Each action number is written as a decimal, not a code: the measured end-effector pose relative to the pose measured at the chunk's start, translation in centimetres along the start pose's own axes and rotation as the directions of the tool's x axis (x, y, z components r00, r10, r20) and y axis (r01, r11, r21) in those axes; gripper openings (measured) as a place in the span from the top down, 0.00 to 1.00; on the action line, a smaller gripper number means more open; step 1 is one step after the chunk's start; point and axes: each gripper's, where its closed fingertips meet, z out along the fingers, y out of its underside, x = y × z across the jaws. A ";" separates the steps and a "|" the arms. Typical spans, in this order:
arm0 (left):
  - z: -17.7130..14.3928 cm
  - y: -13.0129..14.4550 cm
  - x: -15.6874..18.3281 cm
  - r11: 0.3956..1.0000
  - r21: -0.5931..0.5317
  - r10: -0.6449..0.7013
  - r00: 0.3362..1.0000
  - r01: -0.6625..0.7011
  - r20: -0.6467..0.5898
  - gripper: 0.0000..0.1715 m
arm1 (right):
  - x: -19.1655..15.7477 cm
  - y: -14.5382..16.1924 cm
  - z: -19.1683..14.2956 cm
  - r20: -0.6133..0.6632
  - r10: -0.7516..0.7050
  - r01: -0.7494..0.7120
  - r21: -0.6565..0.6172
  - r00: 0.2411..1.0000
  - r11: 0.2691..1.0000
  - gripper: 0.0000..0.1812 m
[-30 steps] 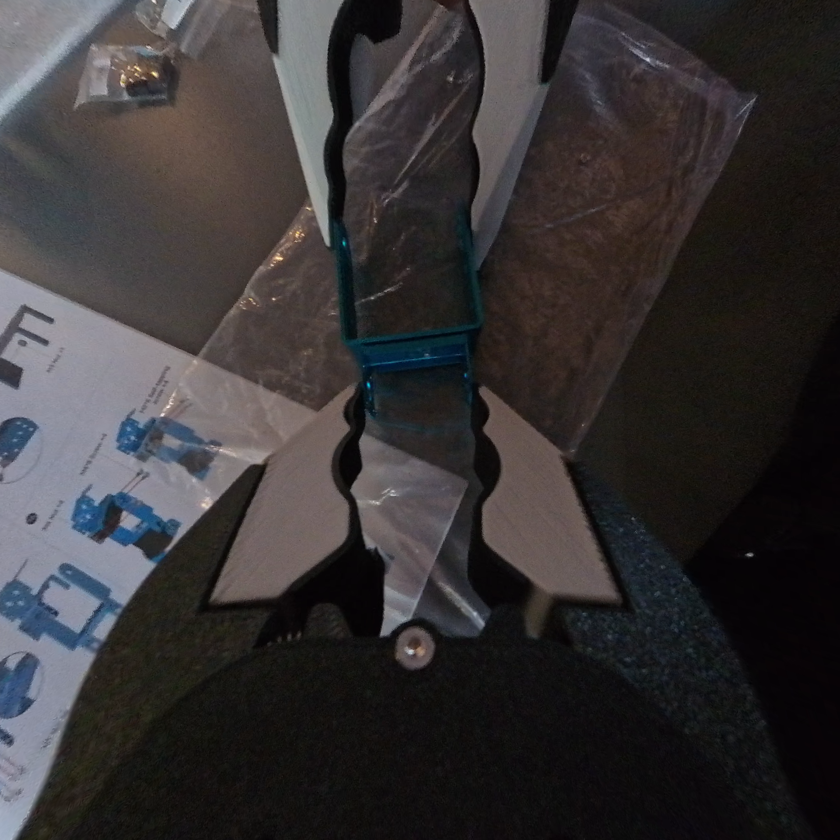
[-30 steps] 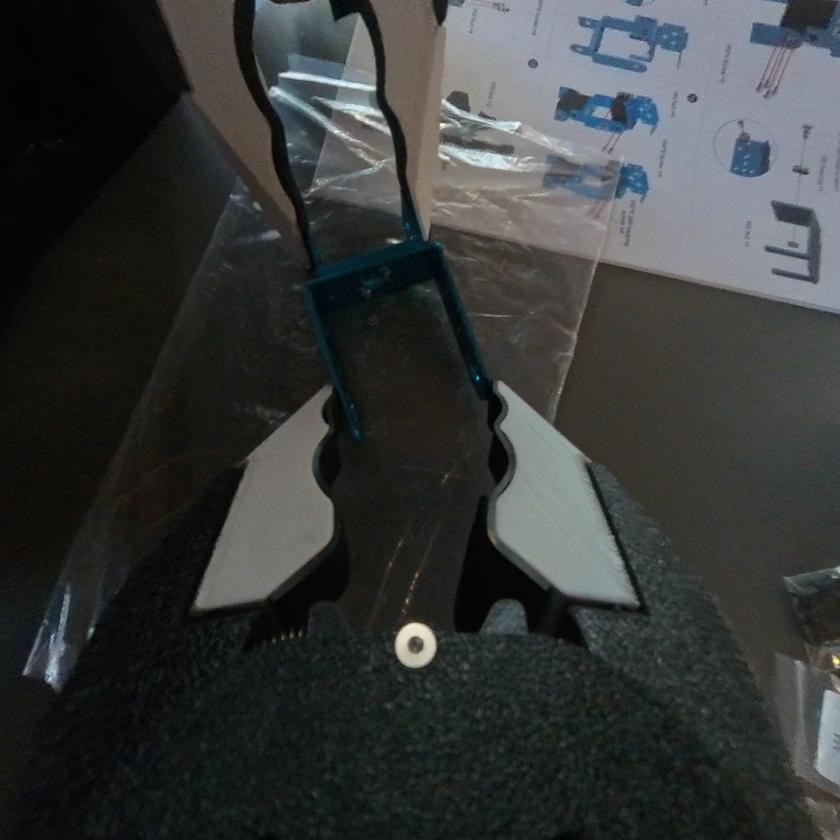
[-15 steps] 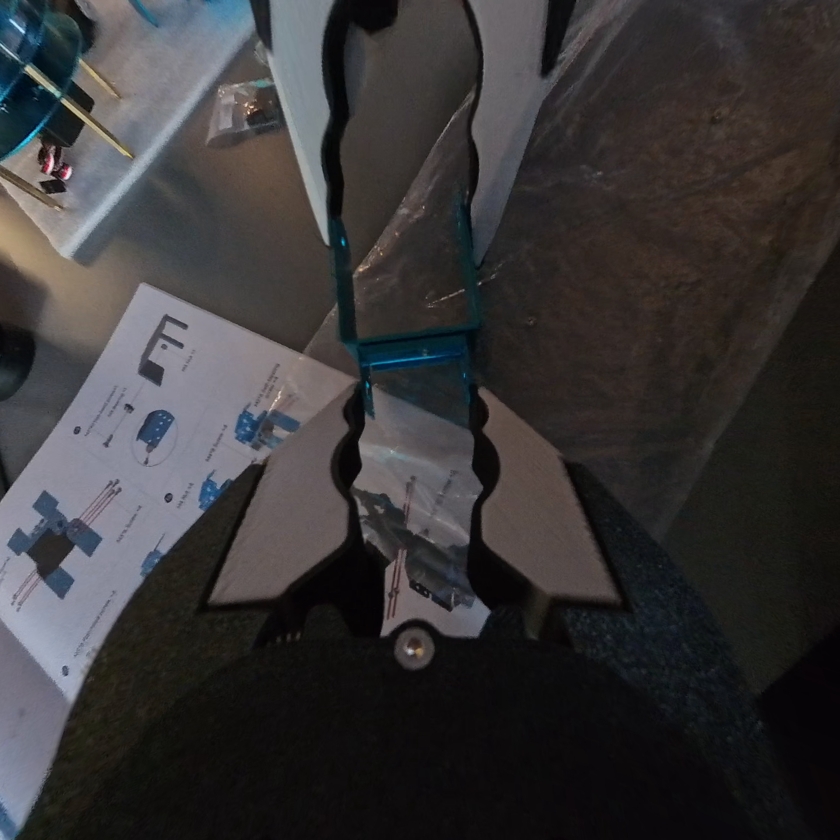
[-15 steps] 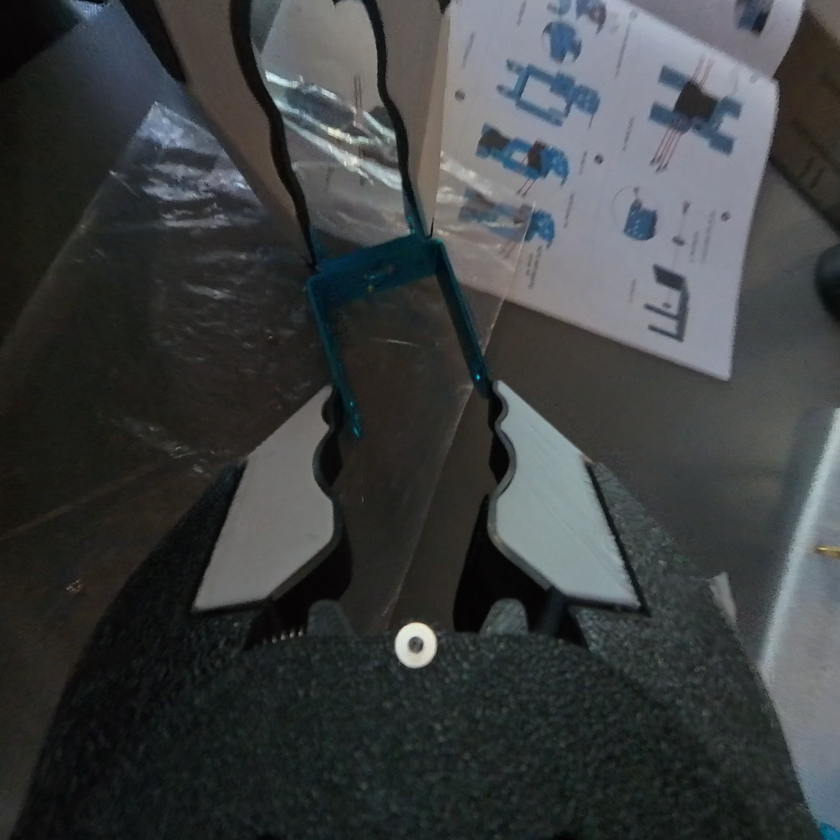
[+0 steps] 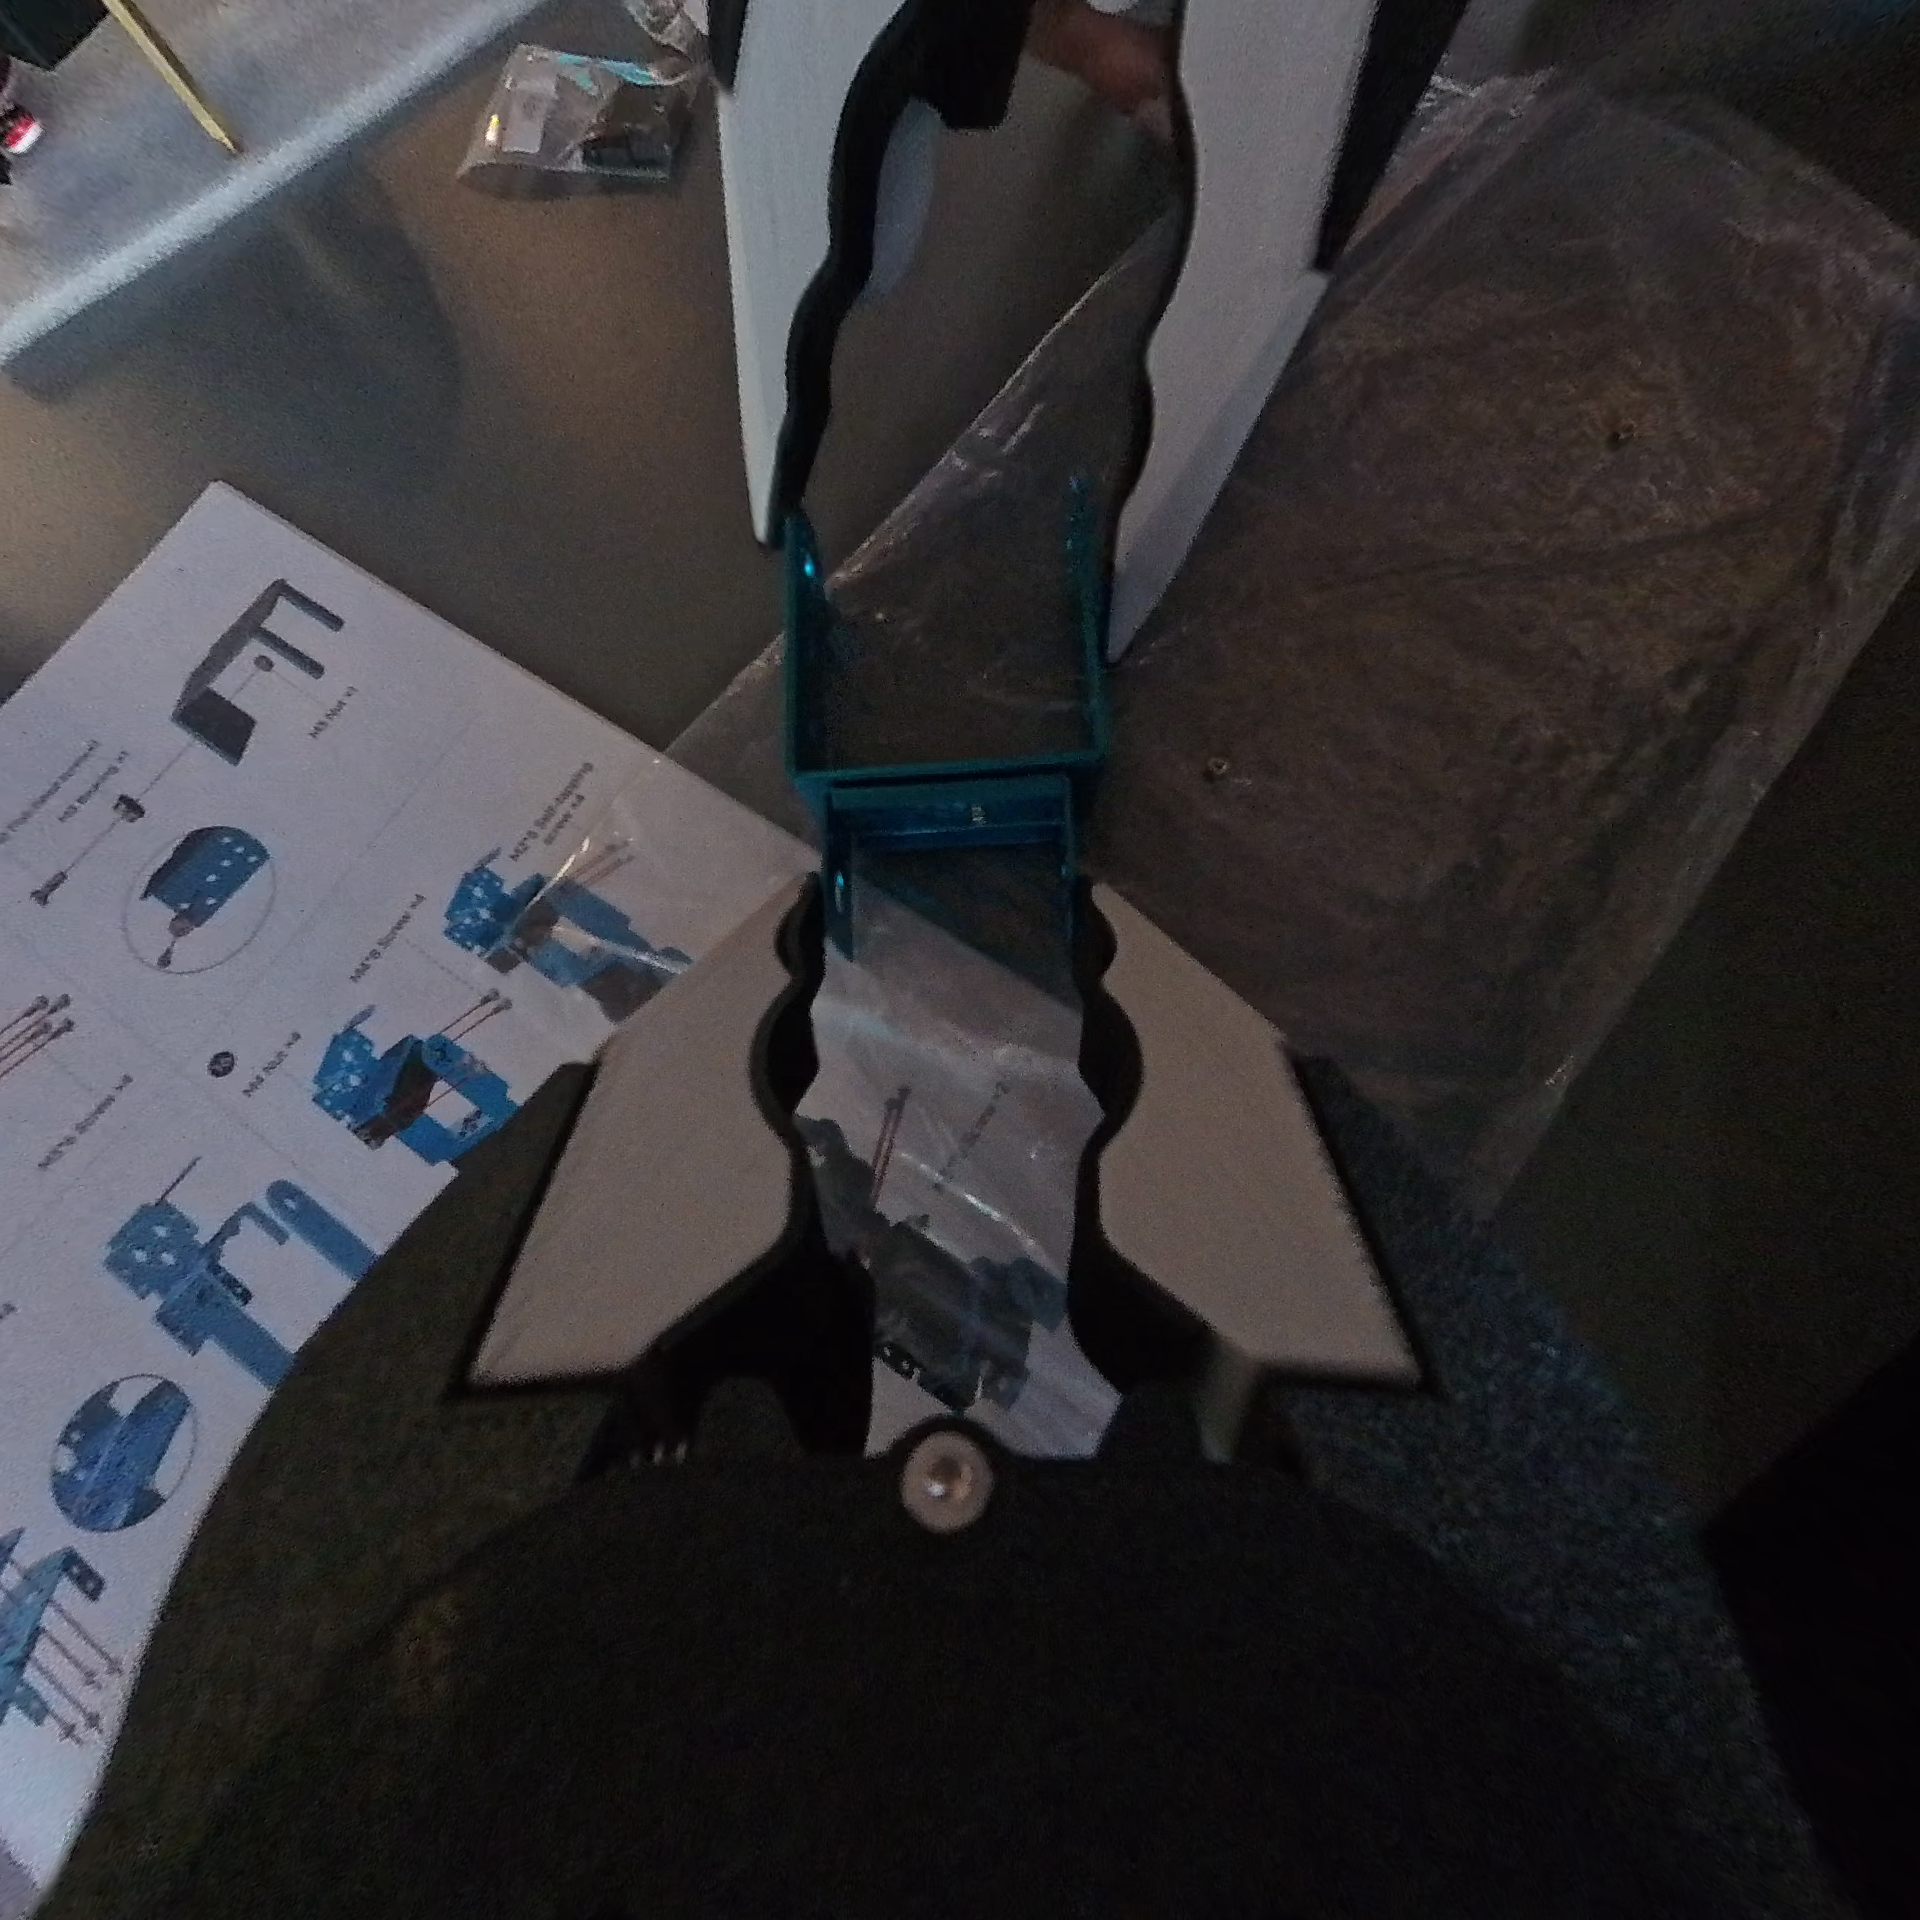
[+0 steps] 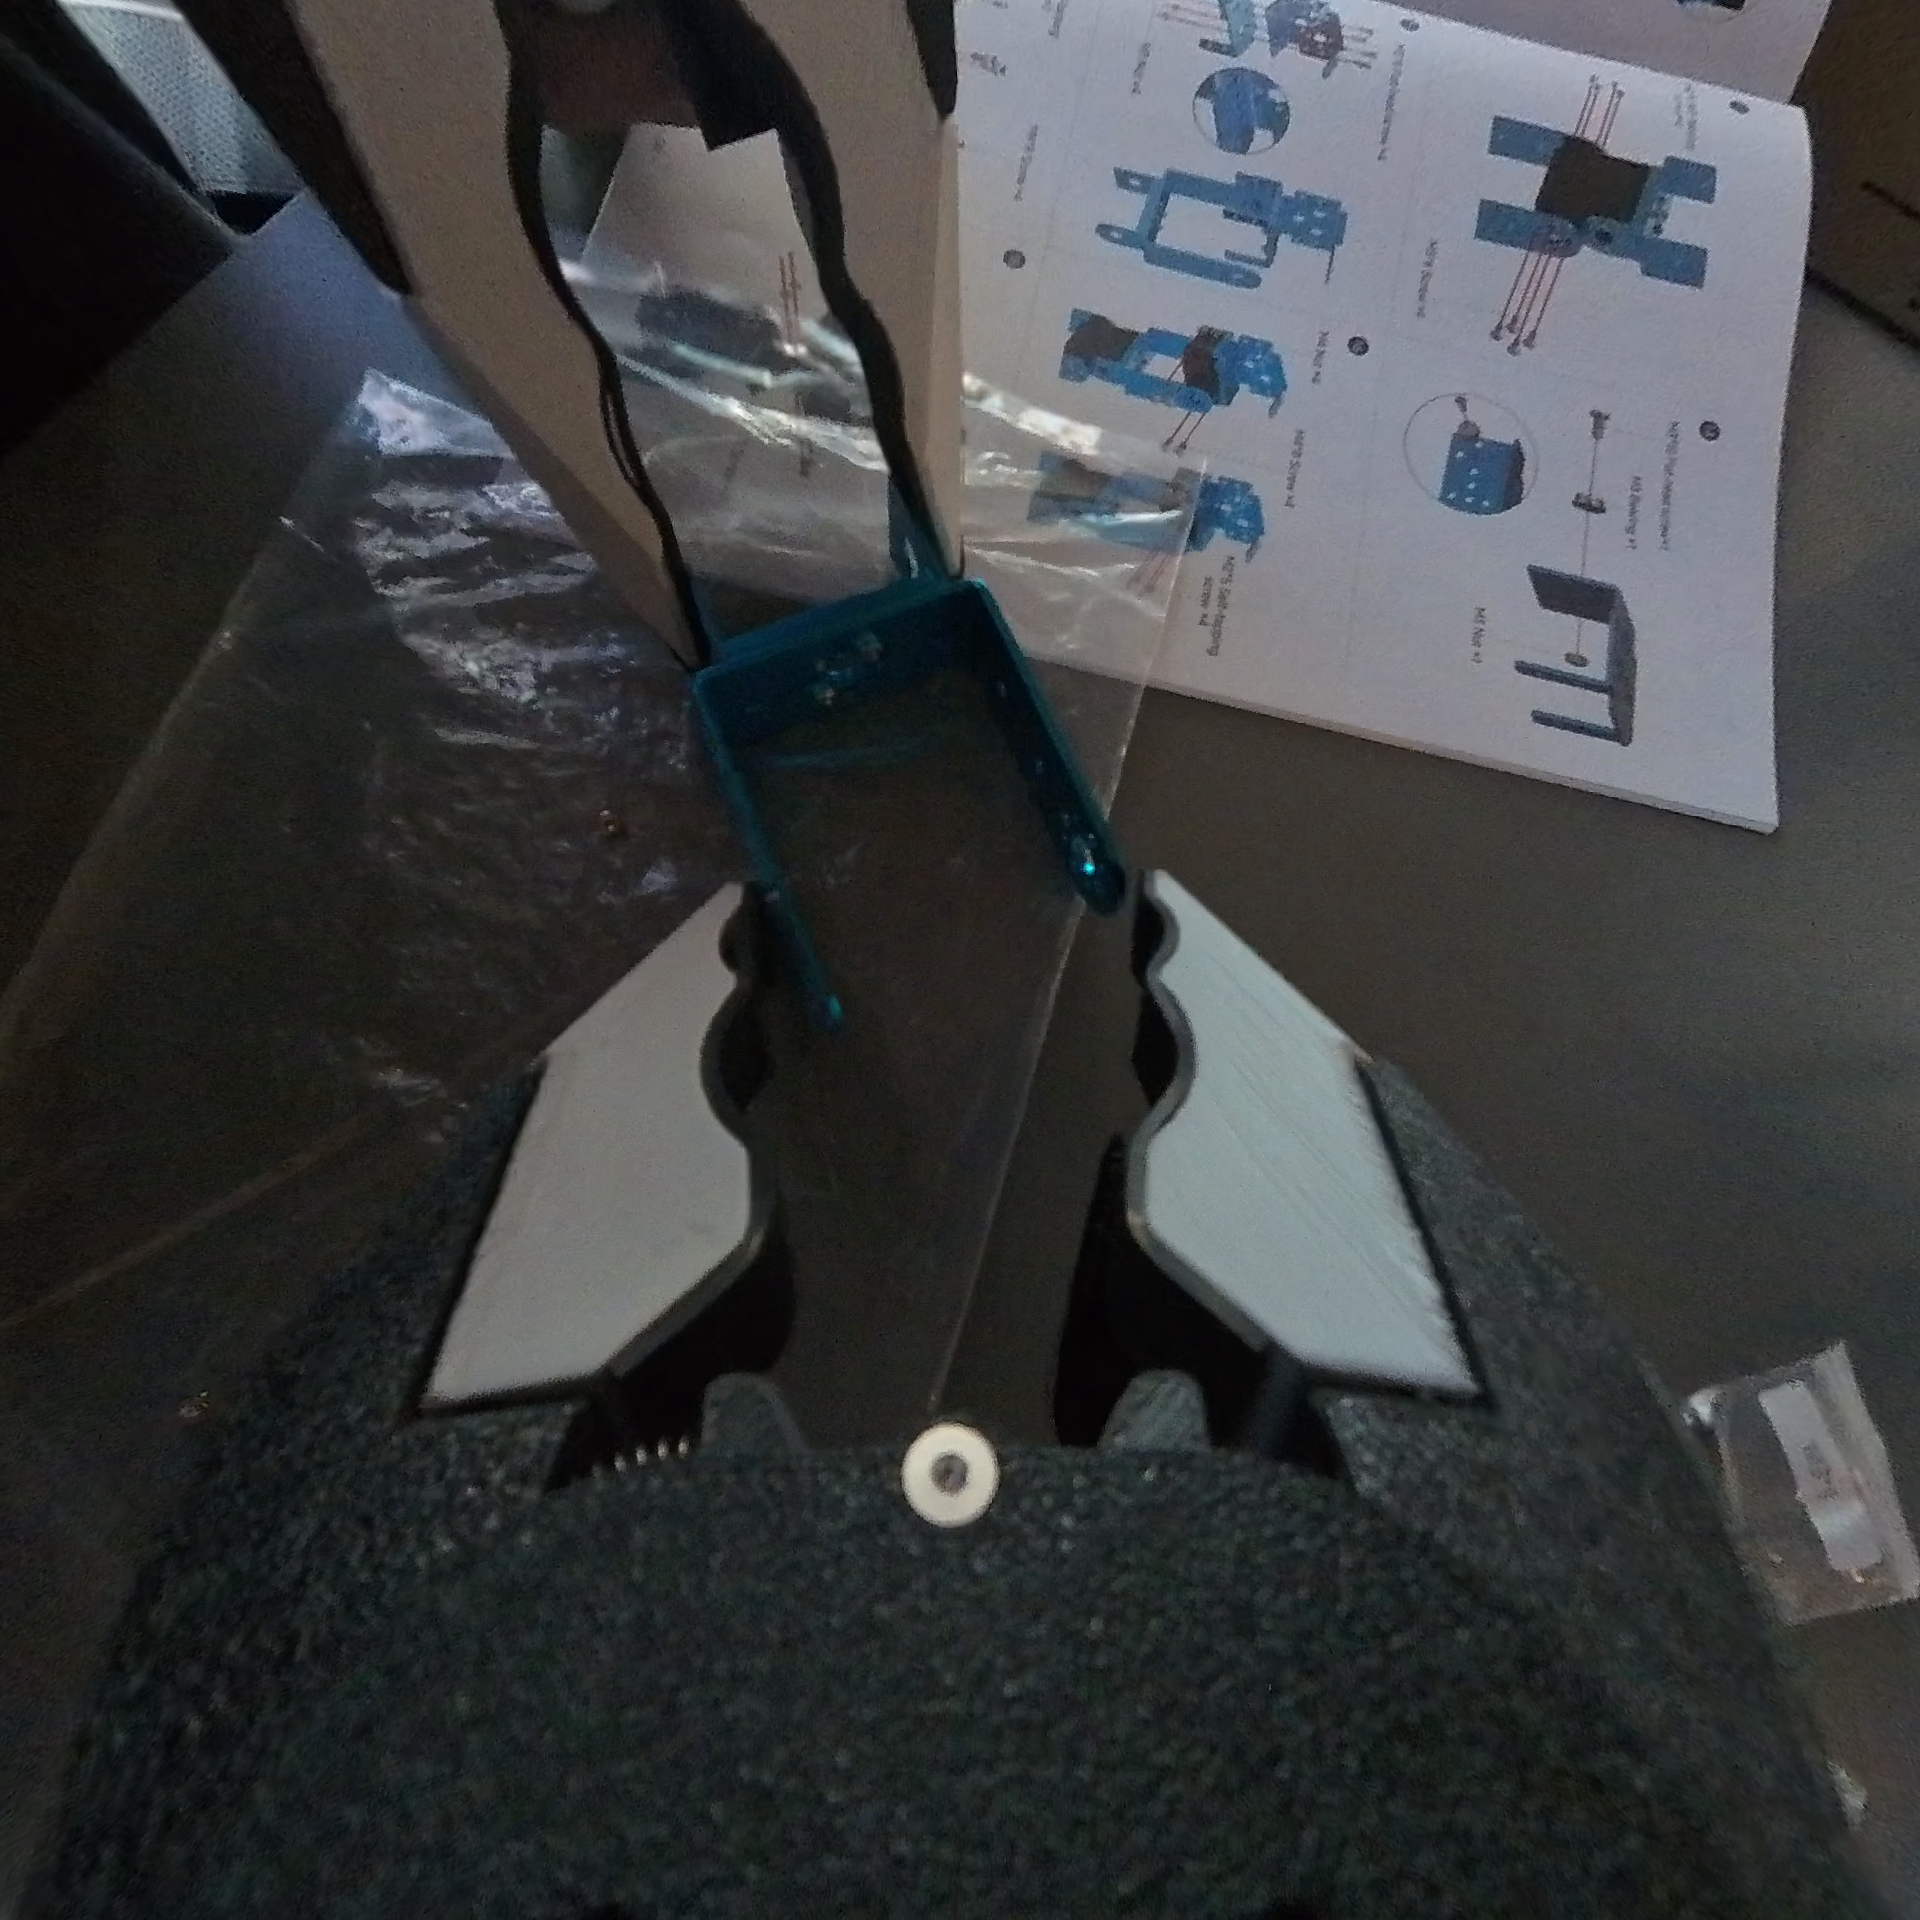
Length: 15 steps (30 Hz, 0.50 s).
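Two blue metal U-brackets meet base to base above a dark table. In the left wrist view, my left gripper [image 5: 951,914] is shut on the small bracket [image 5: 945,821], its fingertips pressing on the two short arms. My right gripper [image 5: 945,582] faces it from the top and is shut on the large bracket [image 5: 805,665]. In the right wrist view, my right gripper [image 6: 951,894] holds the large bracket [image 6: 842,665] by its long arms. The left gripper [image 6: 810,613] stands behind it with part of the small bracket [image 6: 909,530] showing.
A white instruction sheet [image 5: 208,935] with blue drawings lies to the left, and also shows in the right wrist view [image 6: 1455,416]. A large clear plastic bag [image 5: 1507,623] [image 6: 416,727] lies under the grippers. Small bags of parts [image 5: 582,114] [image 6: 1787,1496] lie nearby. A pale board [image 5: 208,156] is at the far left. My right fingertips sit around 6 cm from my left ones.
Both grippers have moved together over the table, from above the plastic bag toward the instruction sheet. The brackets stay held and joined; the large one now looks slightly tilted.
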 end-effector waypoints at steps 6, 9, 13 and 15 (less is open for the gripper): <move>-1.8 -0.9 0.8 0.996 0.066 -0.066 0.998 0.067 -0.023 0.66 | -0.4 0.0 -2.2 -0.027 0.091 -0.090 0.040 0.996 0.995 0.57; -1.9 -1.1 2.8 0.995 0.068 -0.072 0.993 0.078 -0.088 0.66 | -1.4 0.7 -2.4 -0.015 0.117 -0.117 0.042 0.993 0.992 0.61; -1.7 -1.5 2.7 0.997 0.052 -0.046 0.998 0.048 -0.034 0.66 | -0.8 1.0 -1.9 -0.045 0.137 -0.135 0.030 0.990 0.990 0.57; -2.3 -2.0 2.6 0.996 0.069 -0.054 0.998 0.055 -0.017 0.66 | -1.0 0.7 -1.9 -0.033 0.140 -0.139 0.021 0.990 0.990 0.57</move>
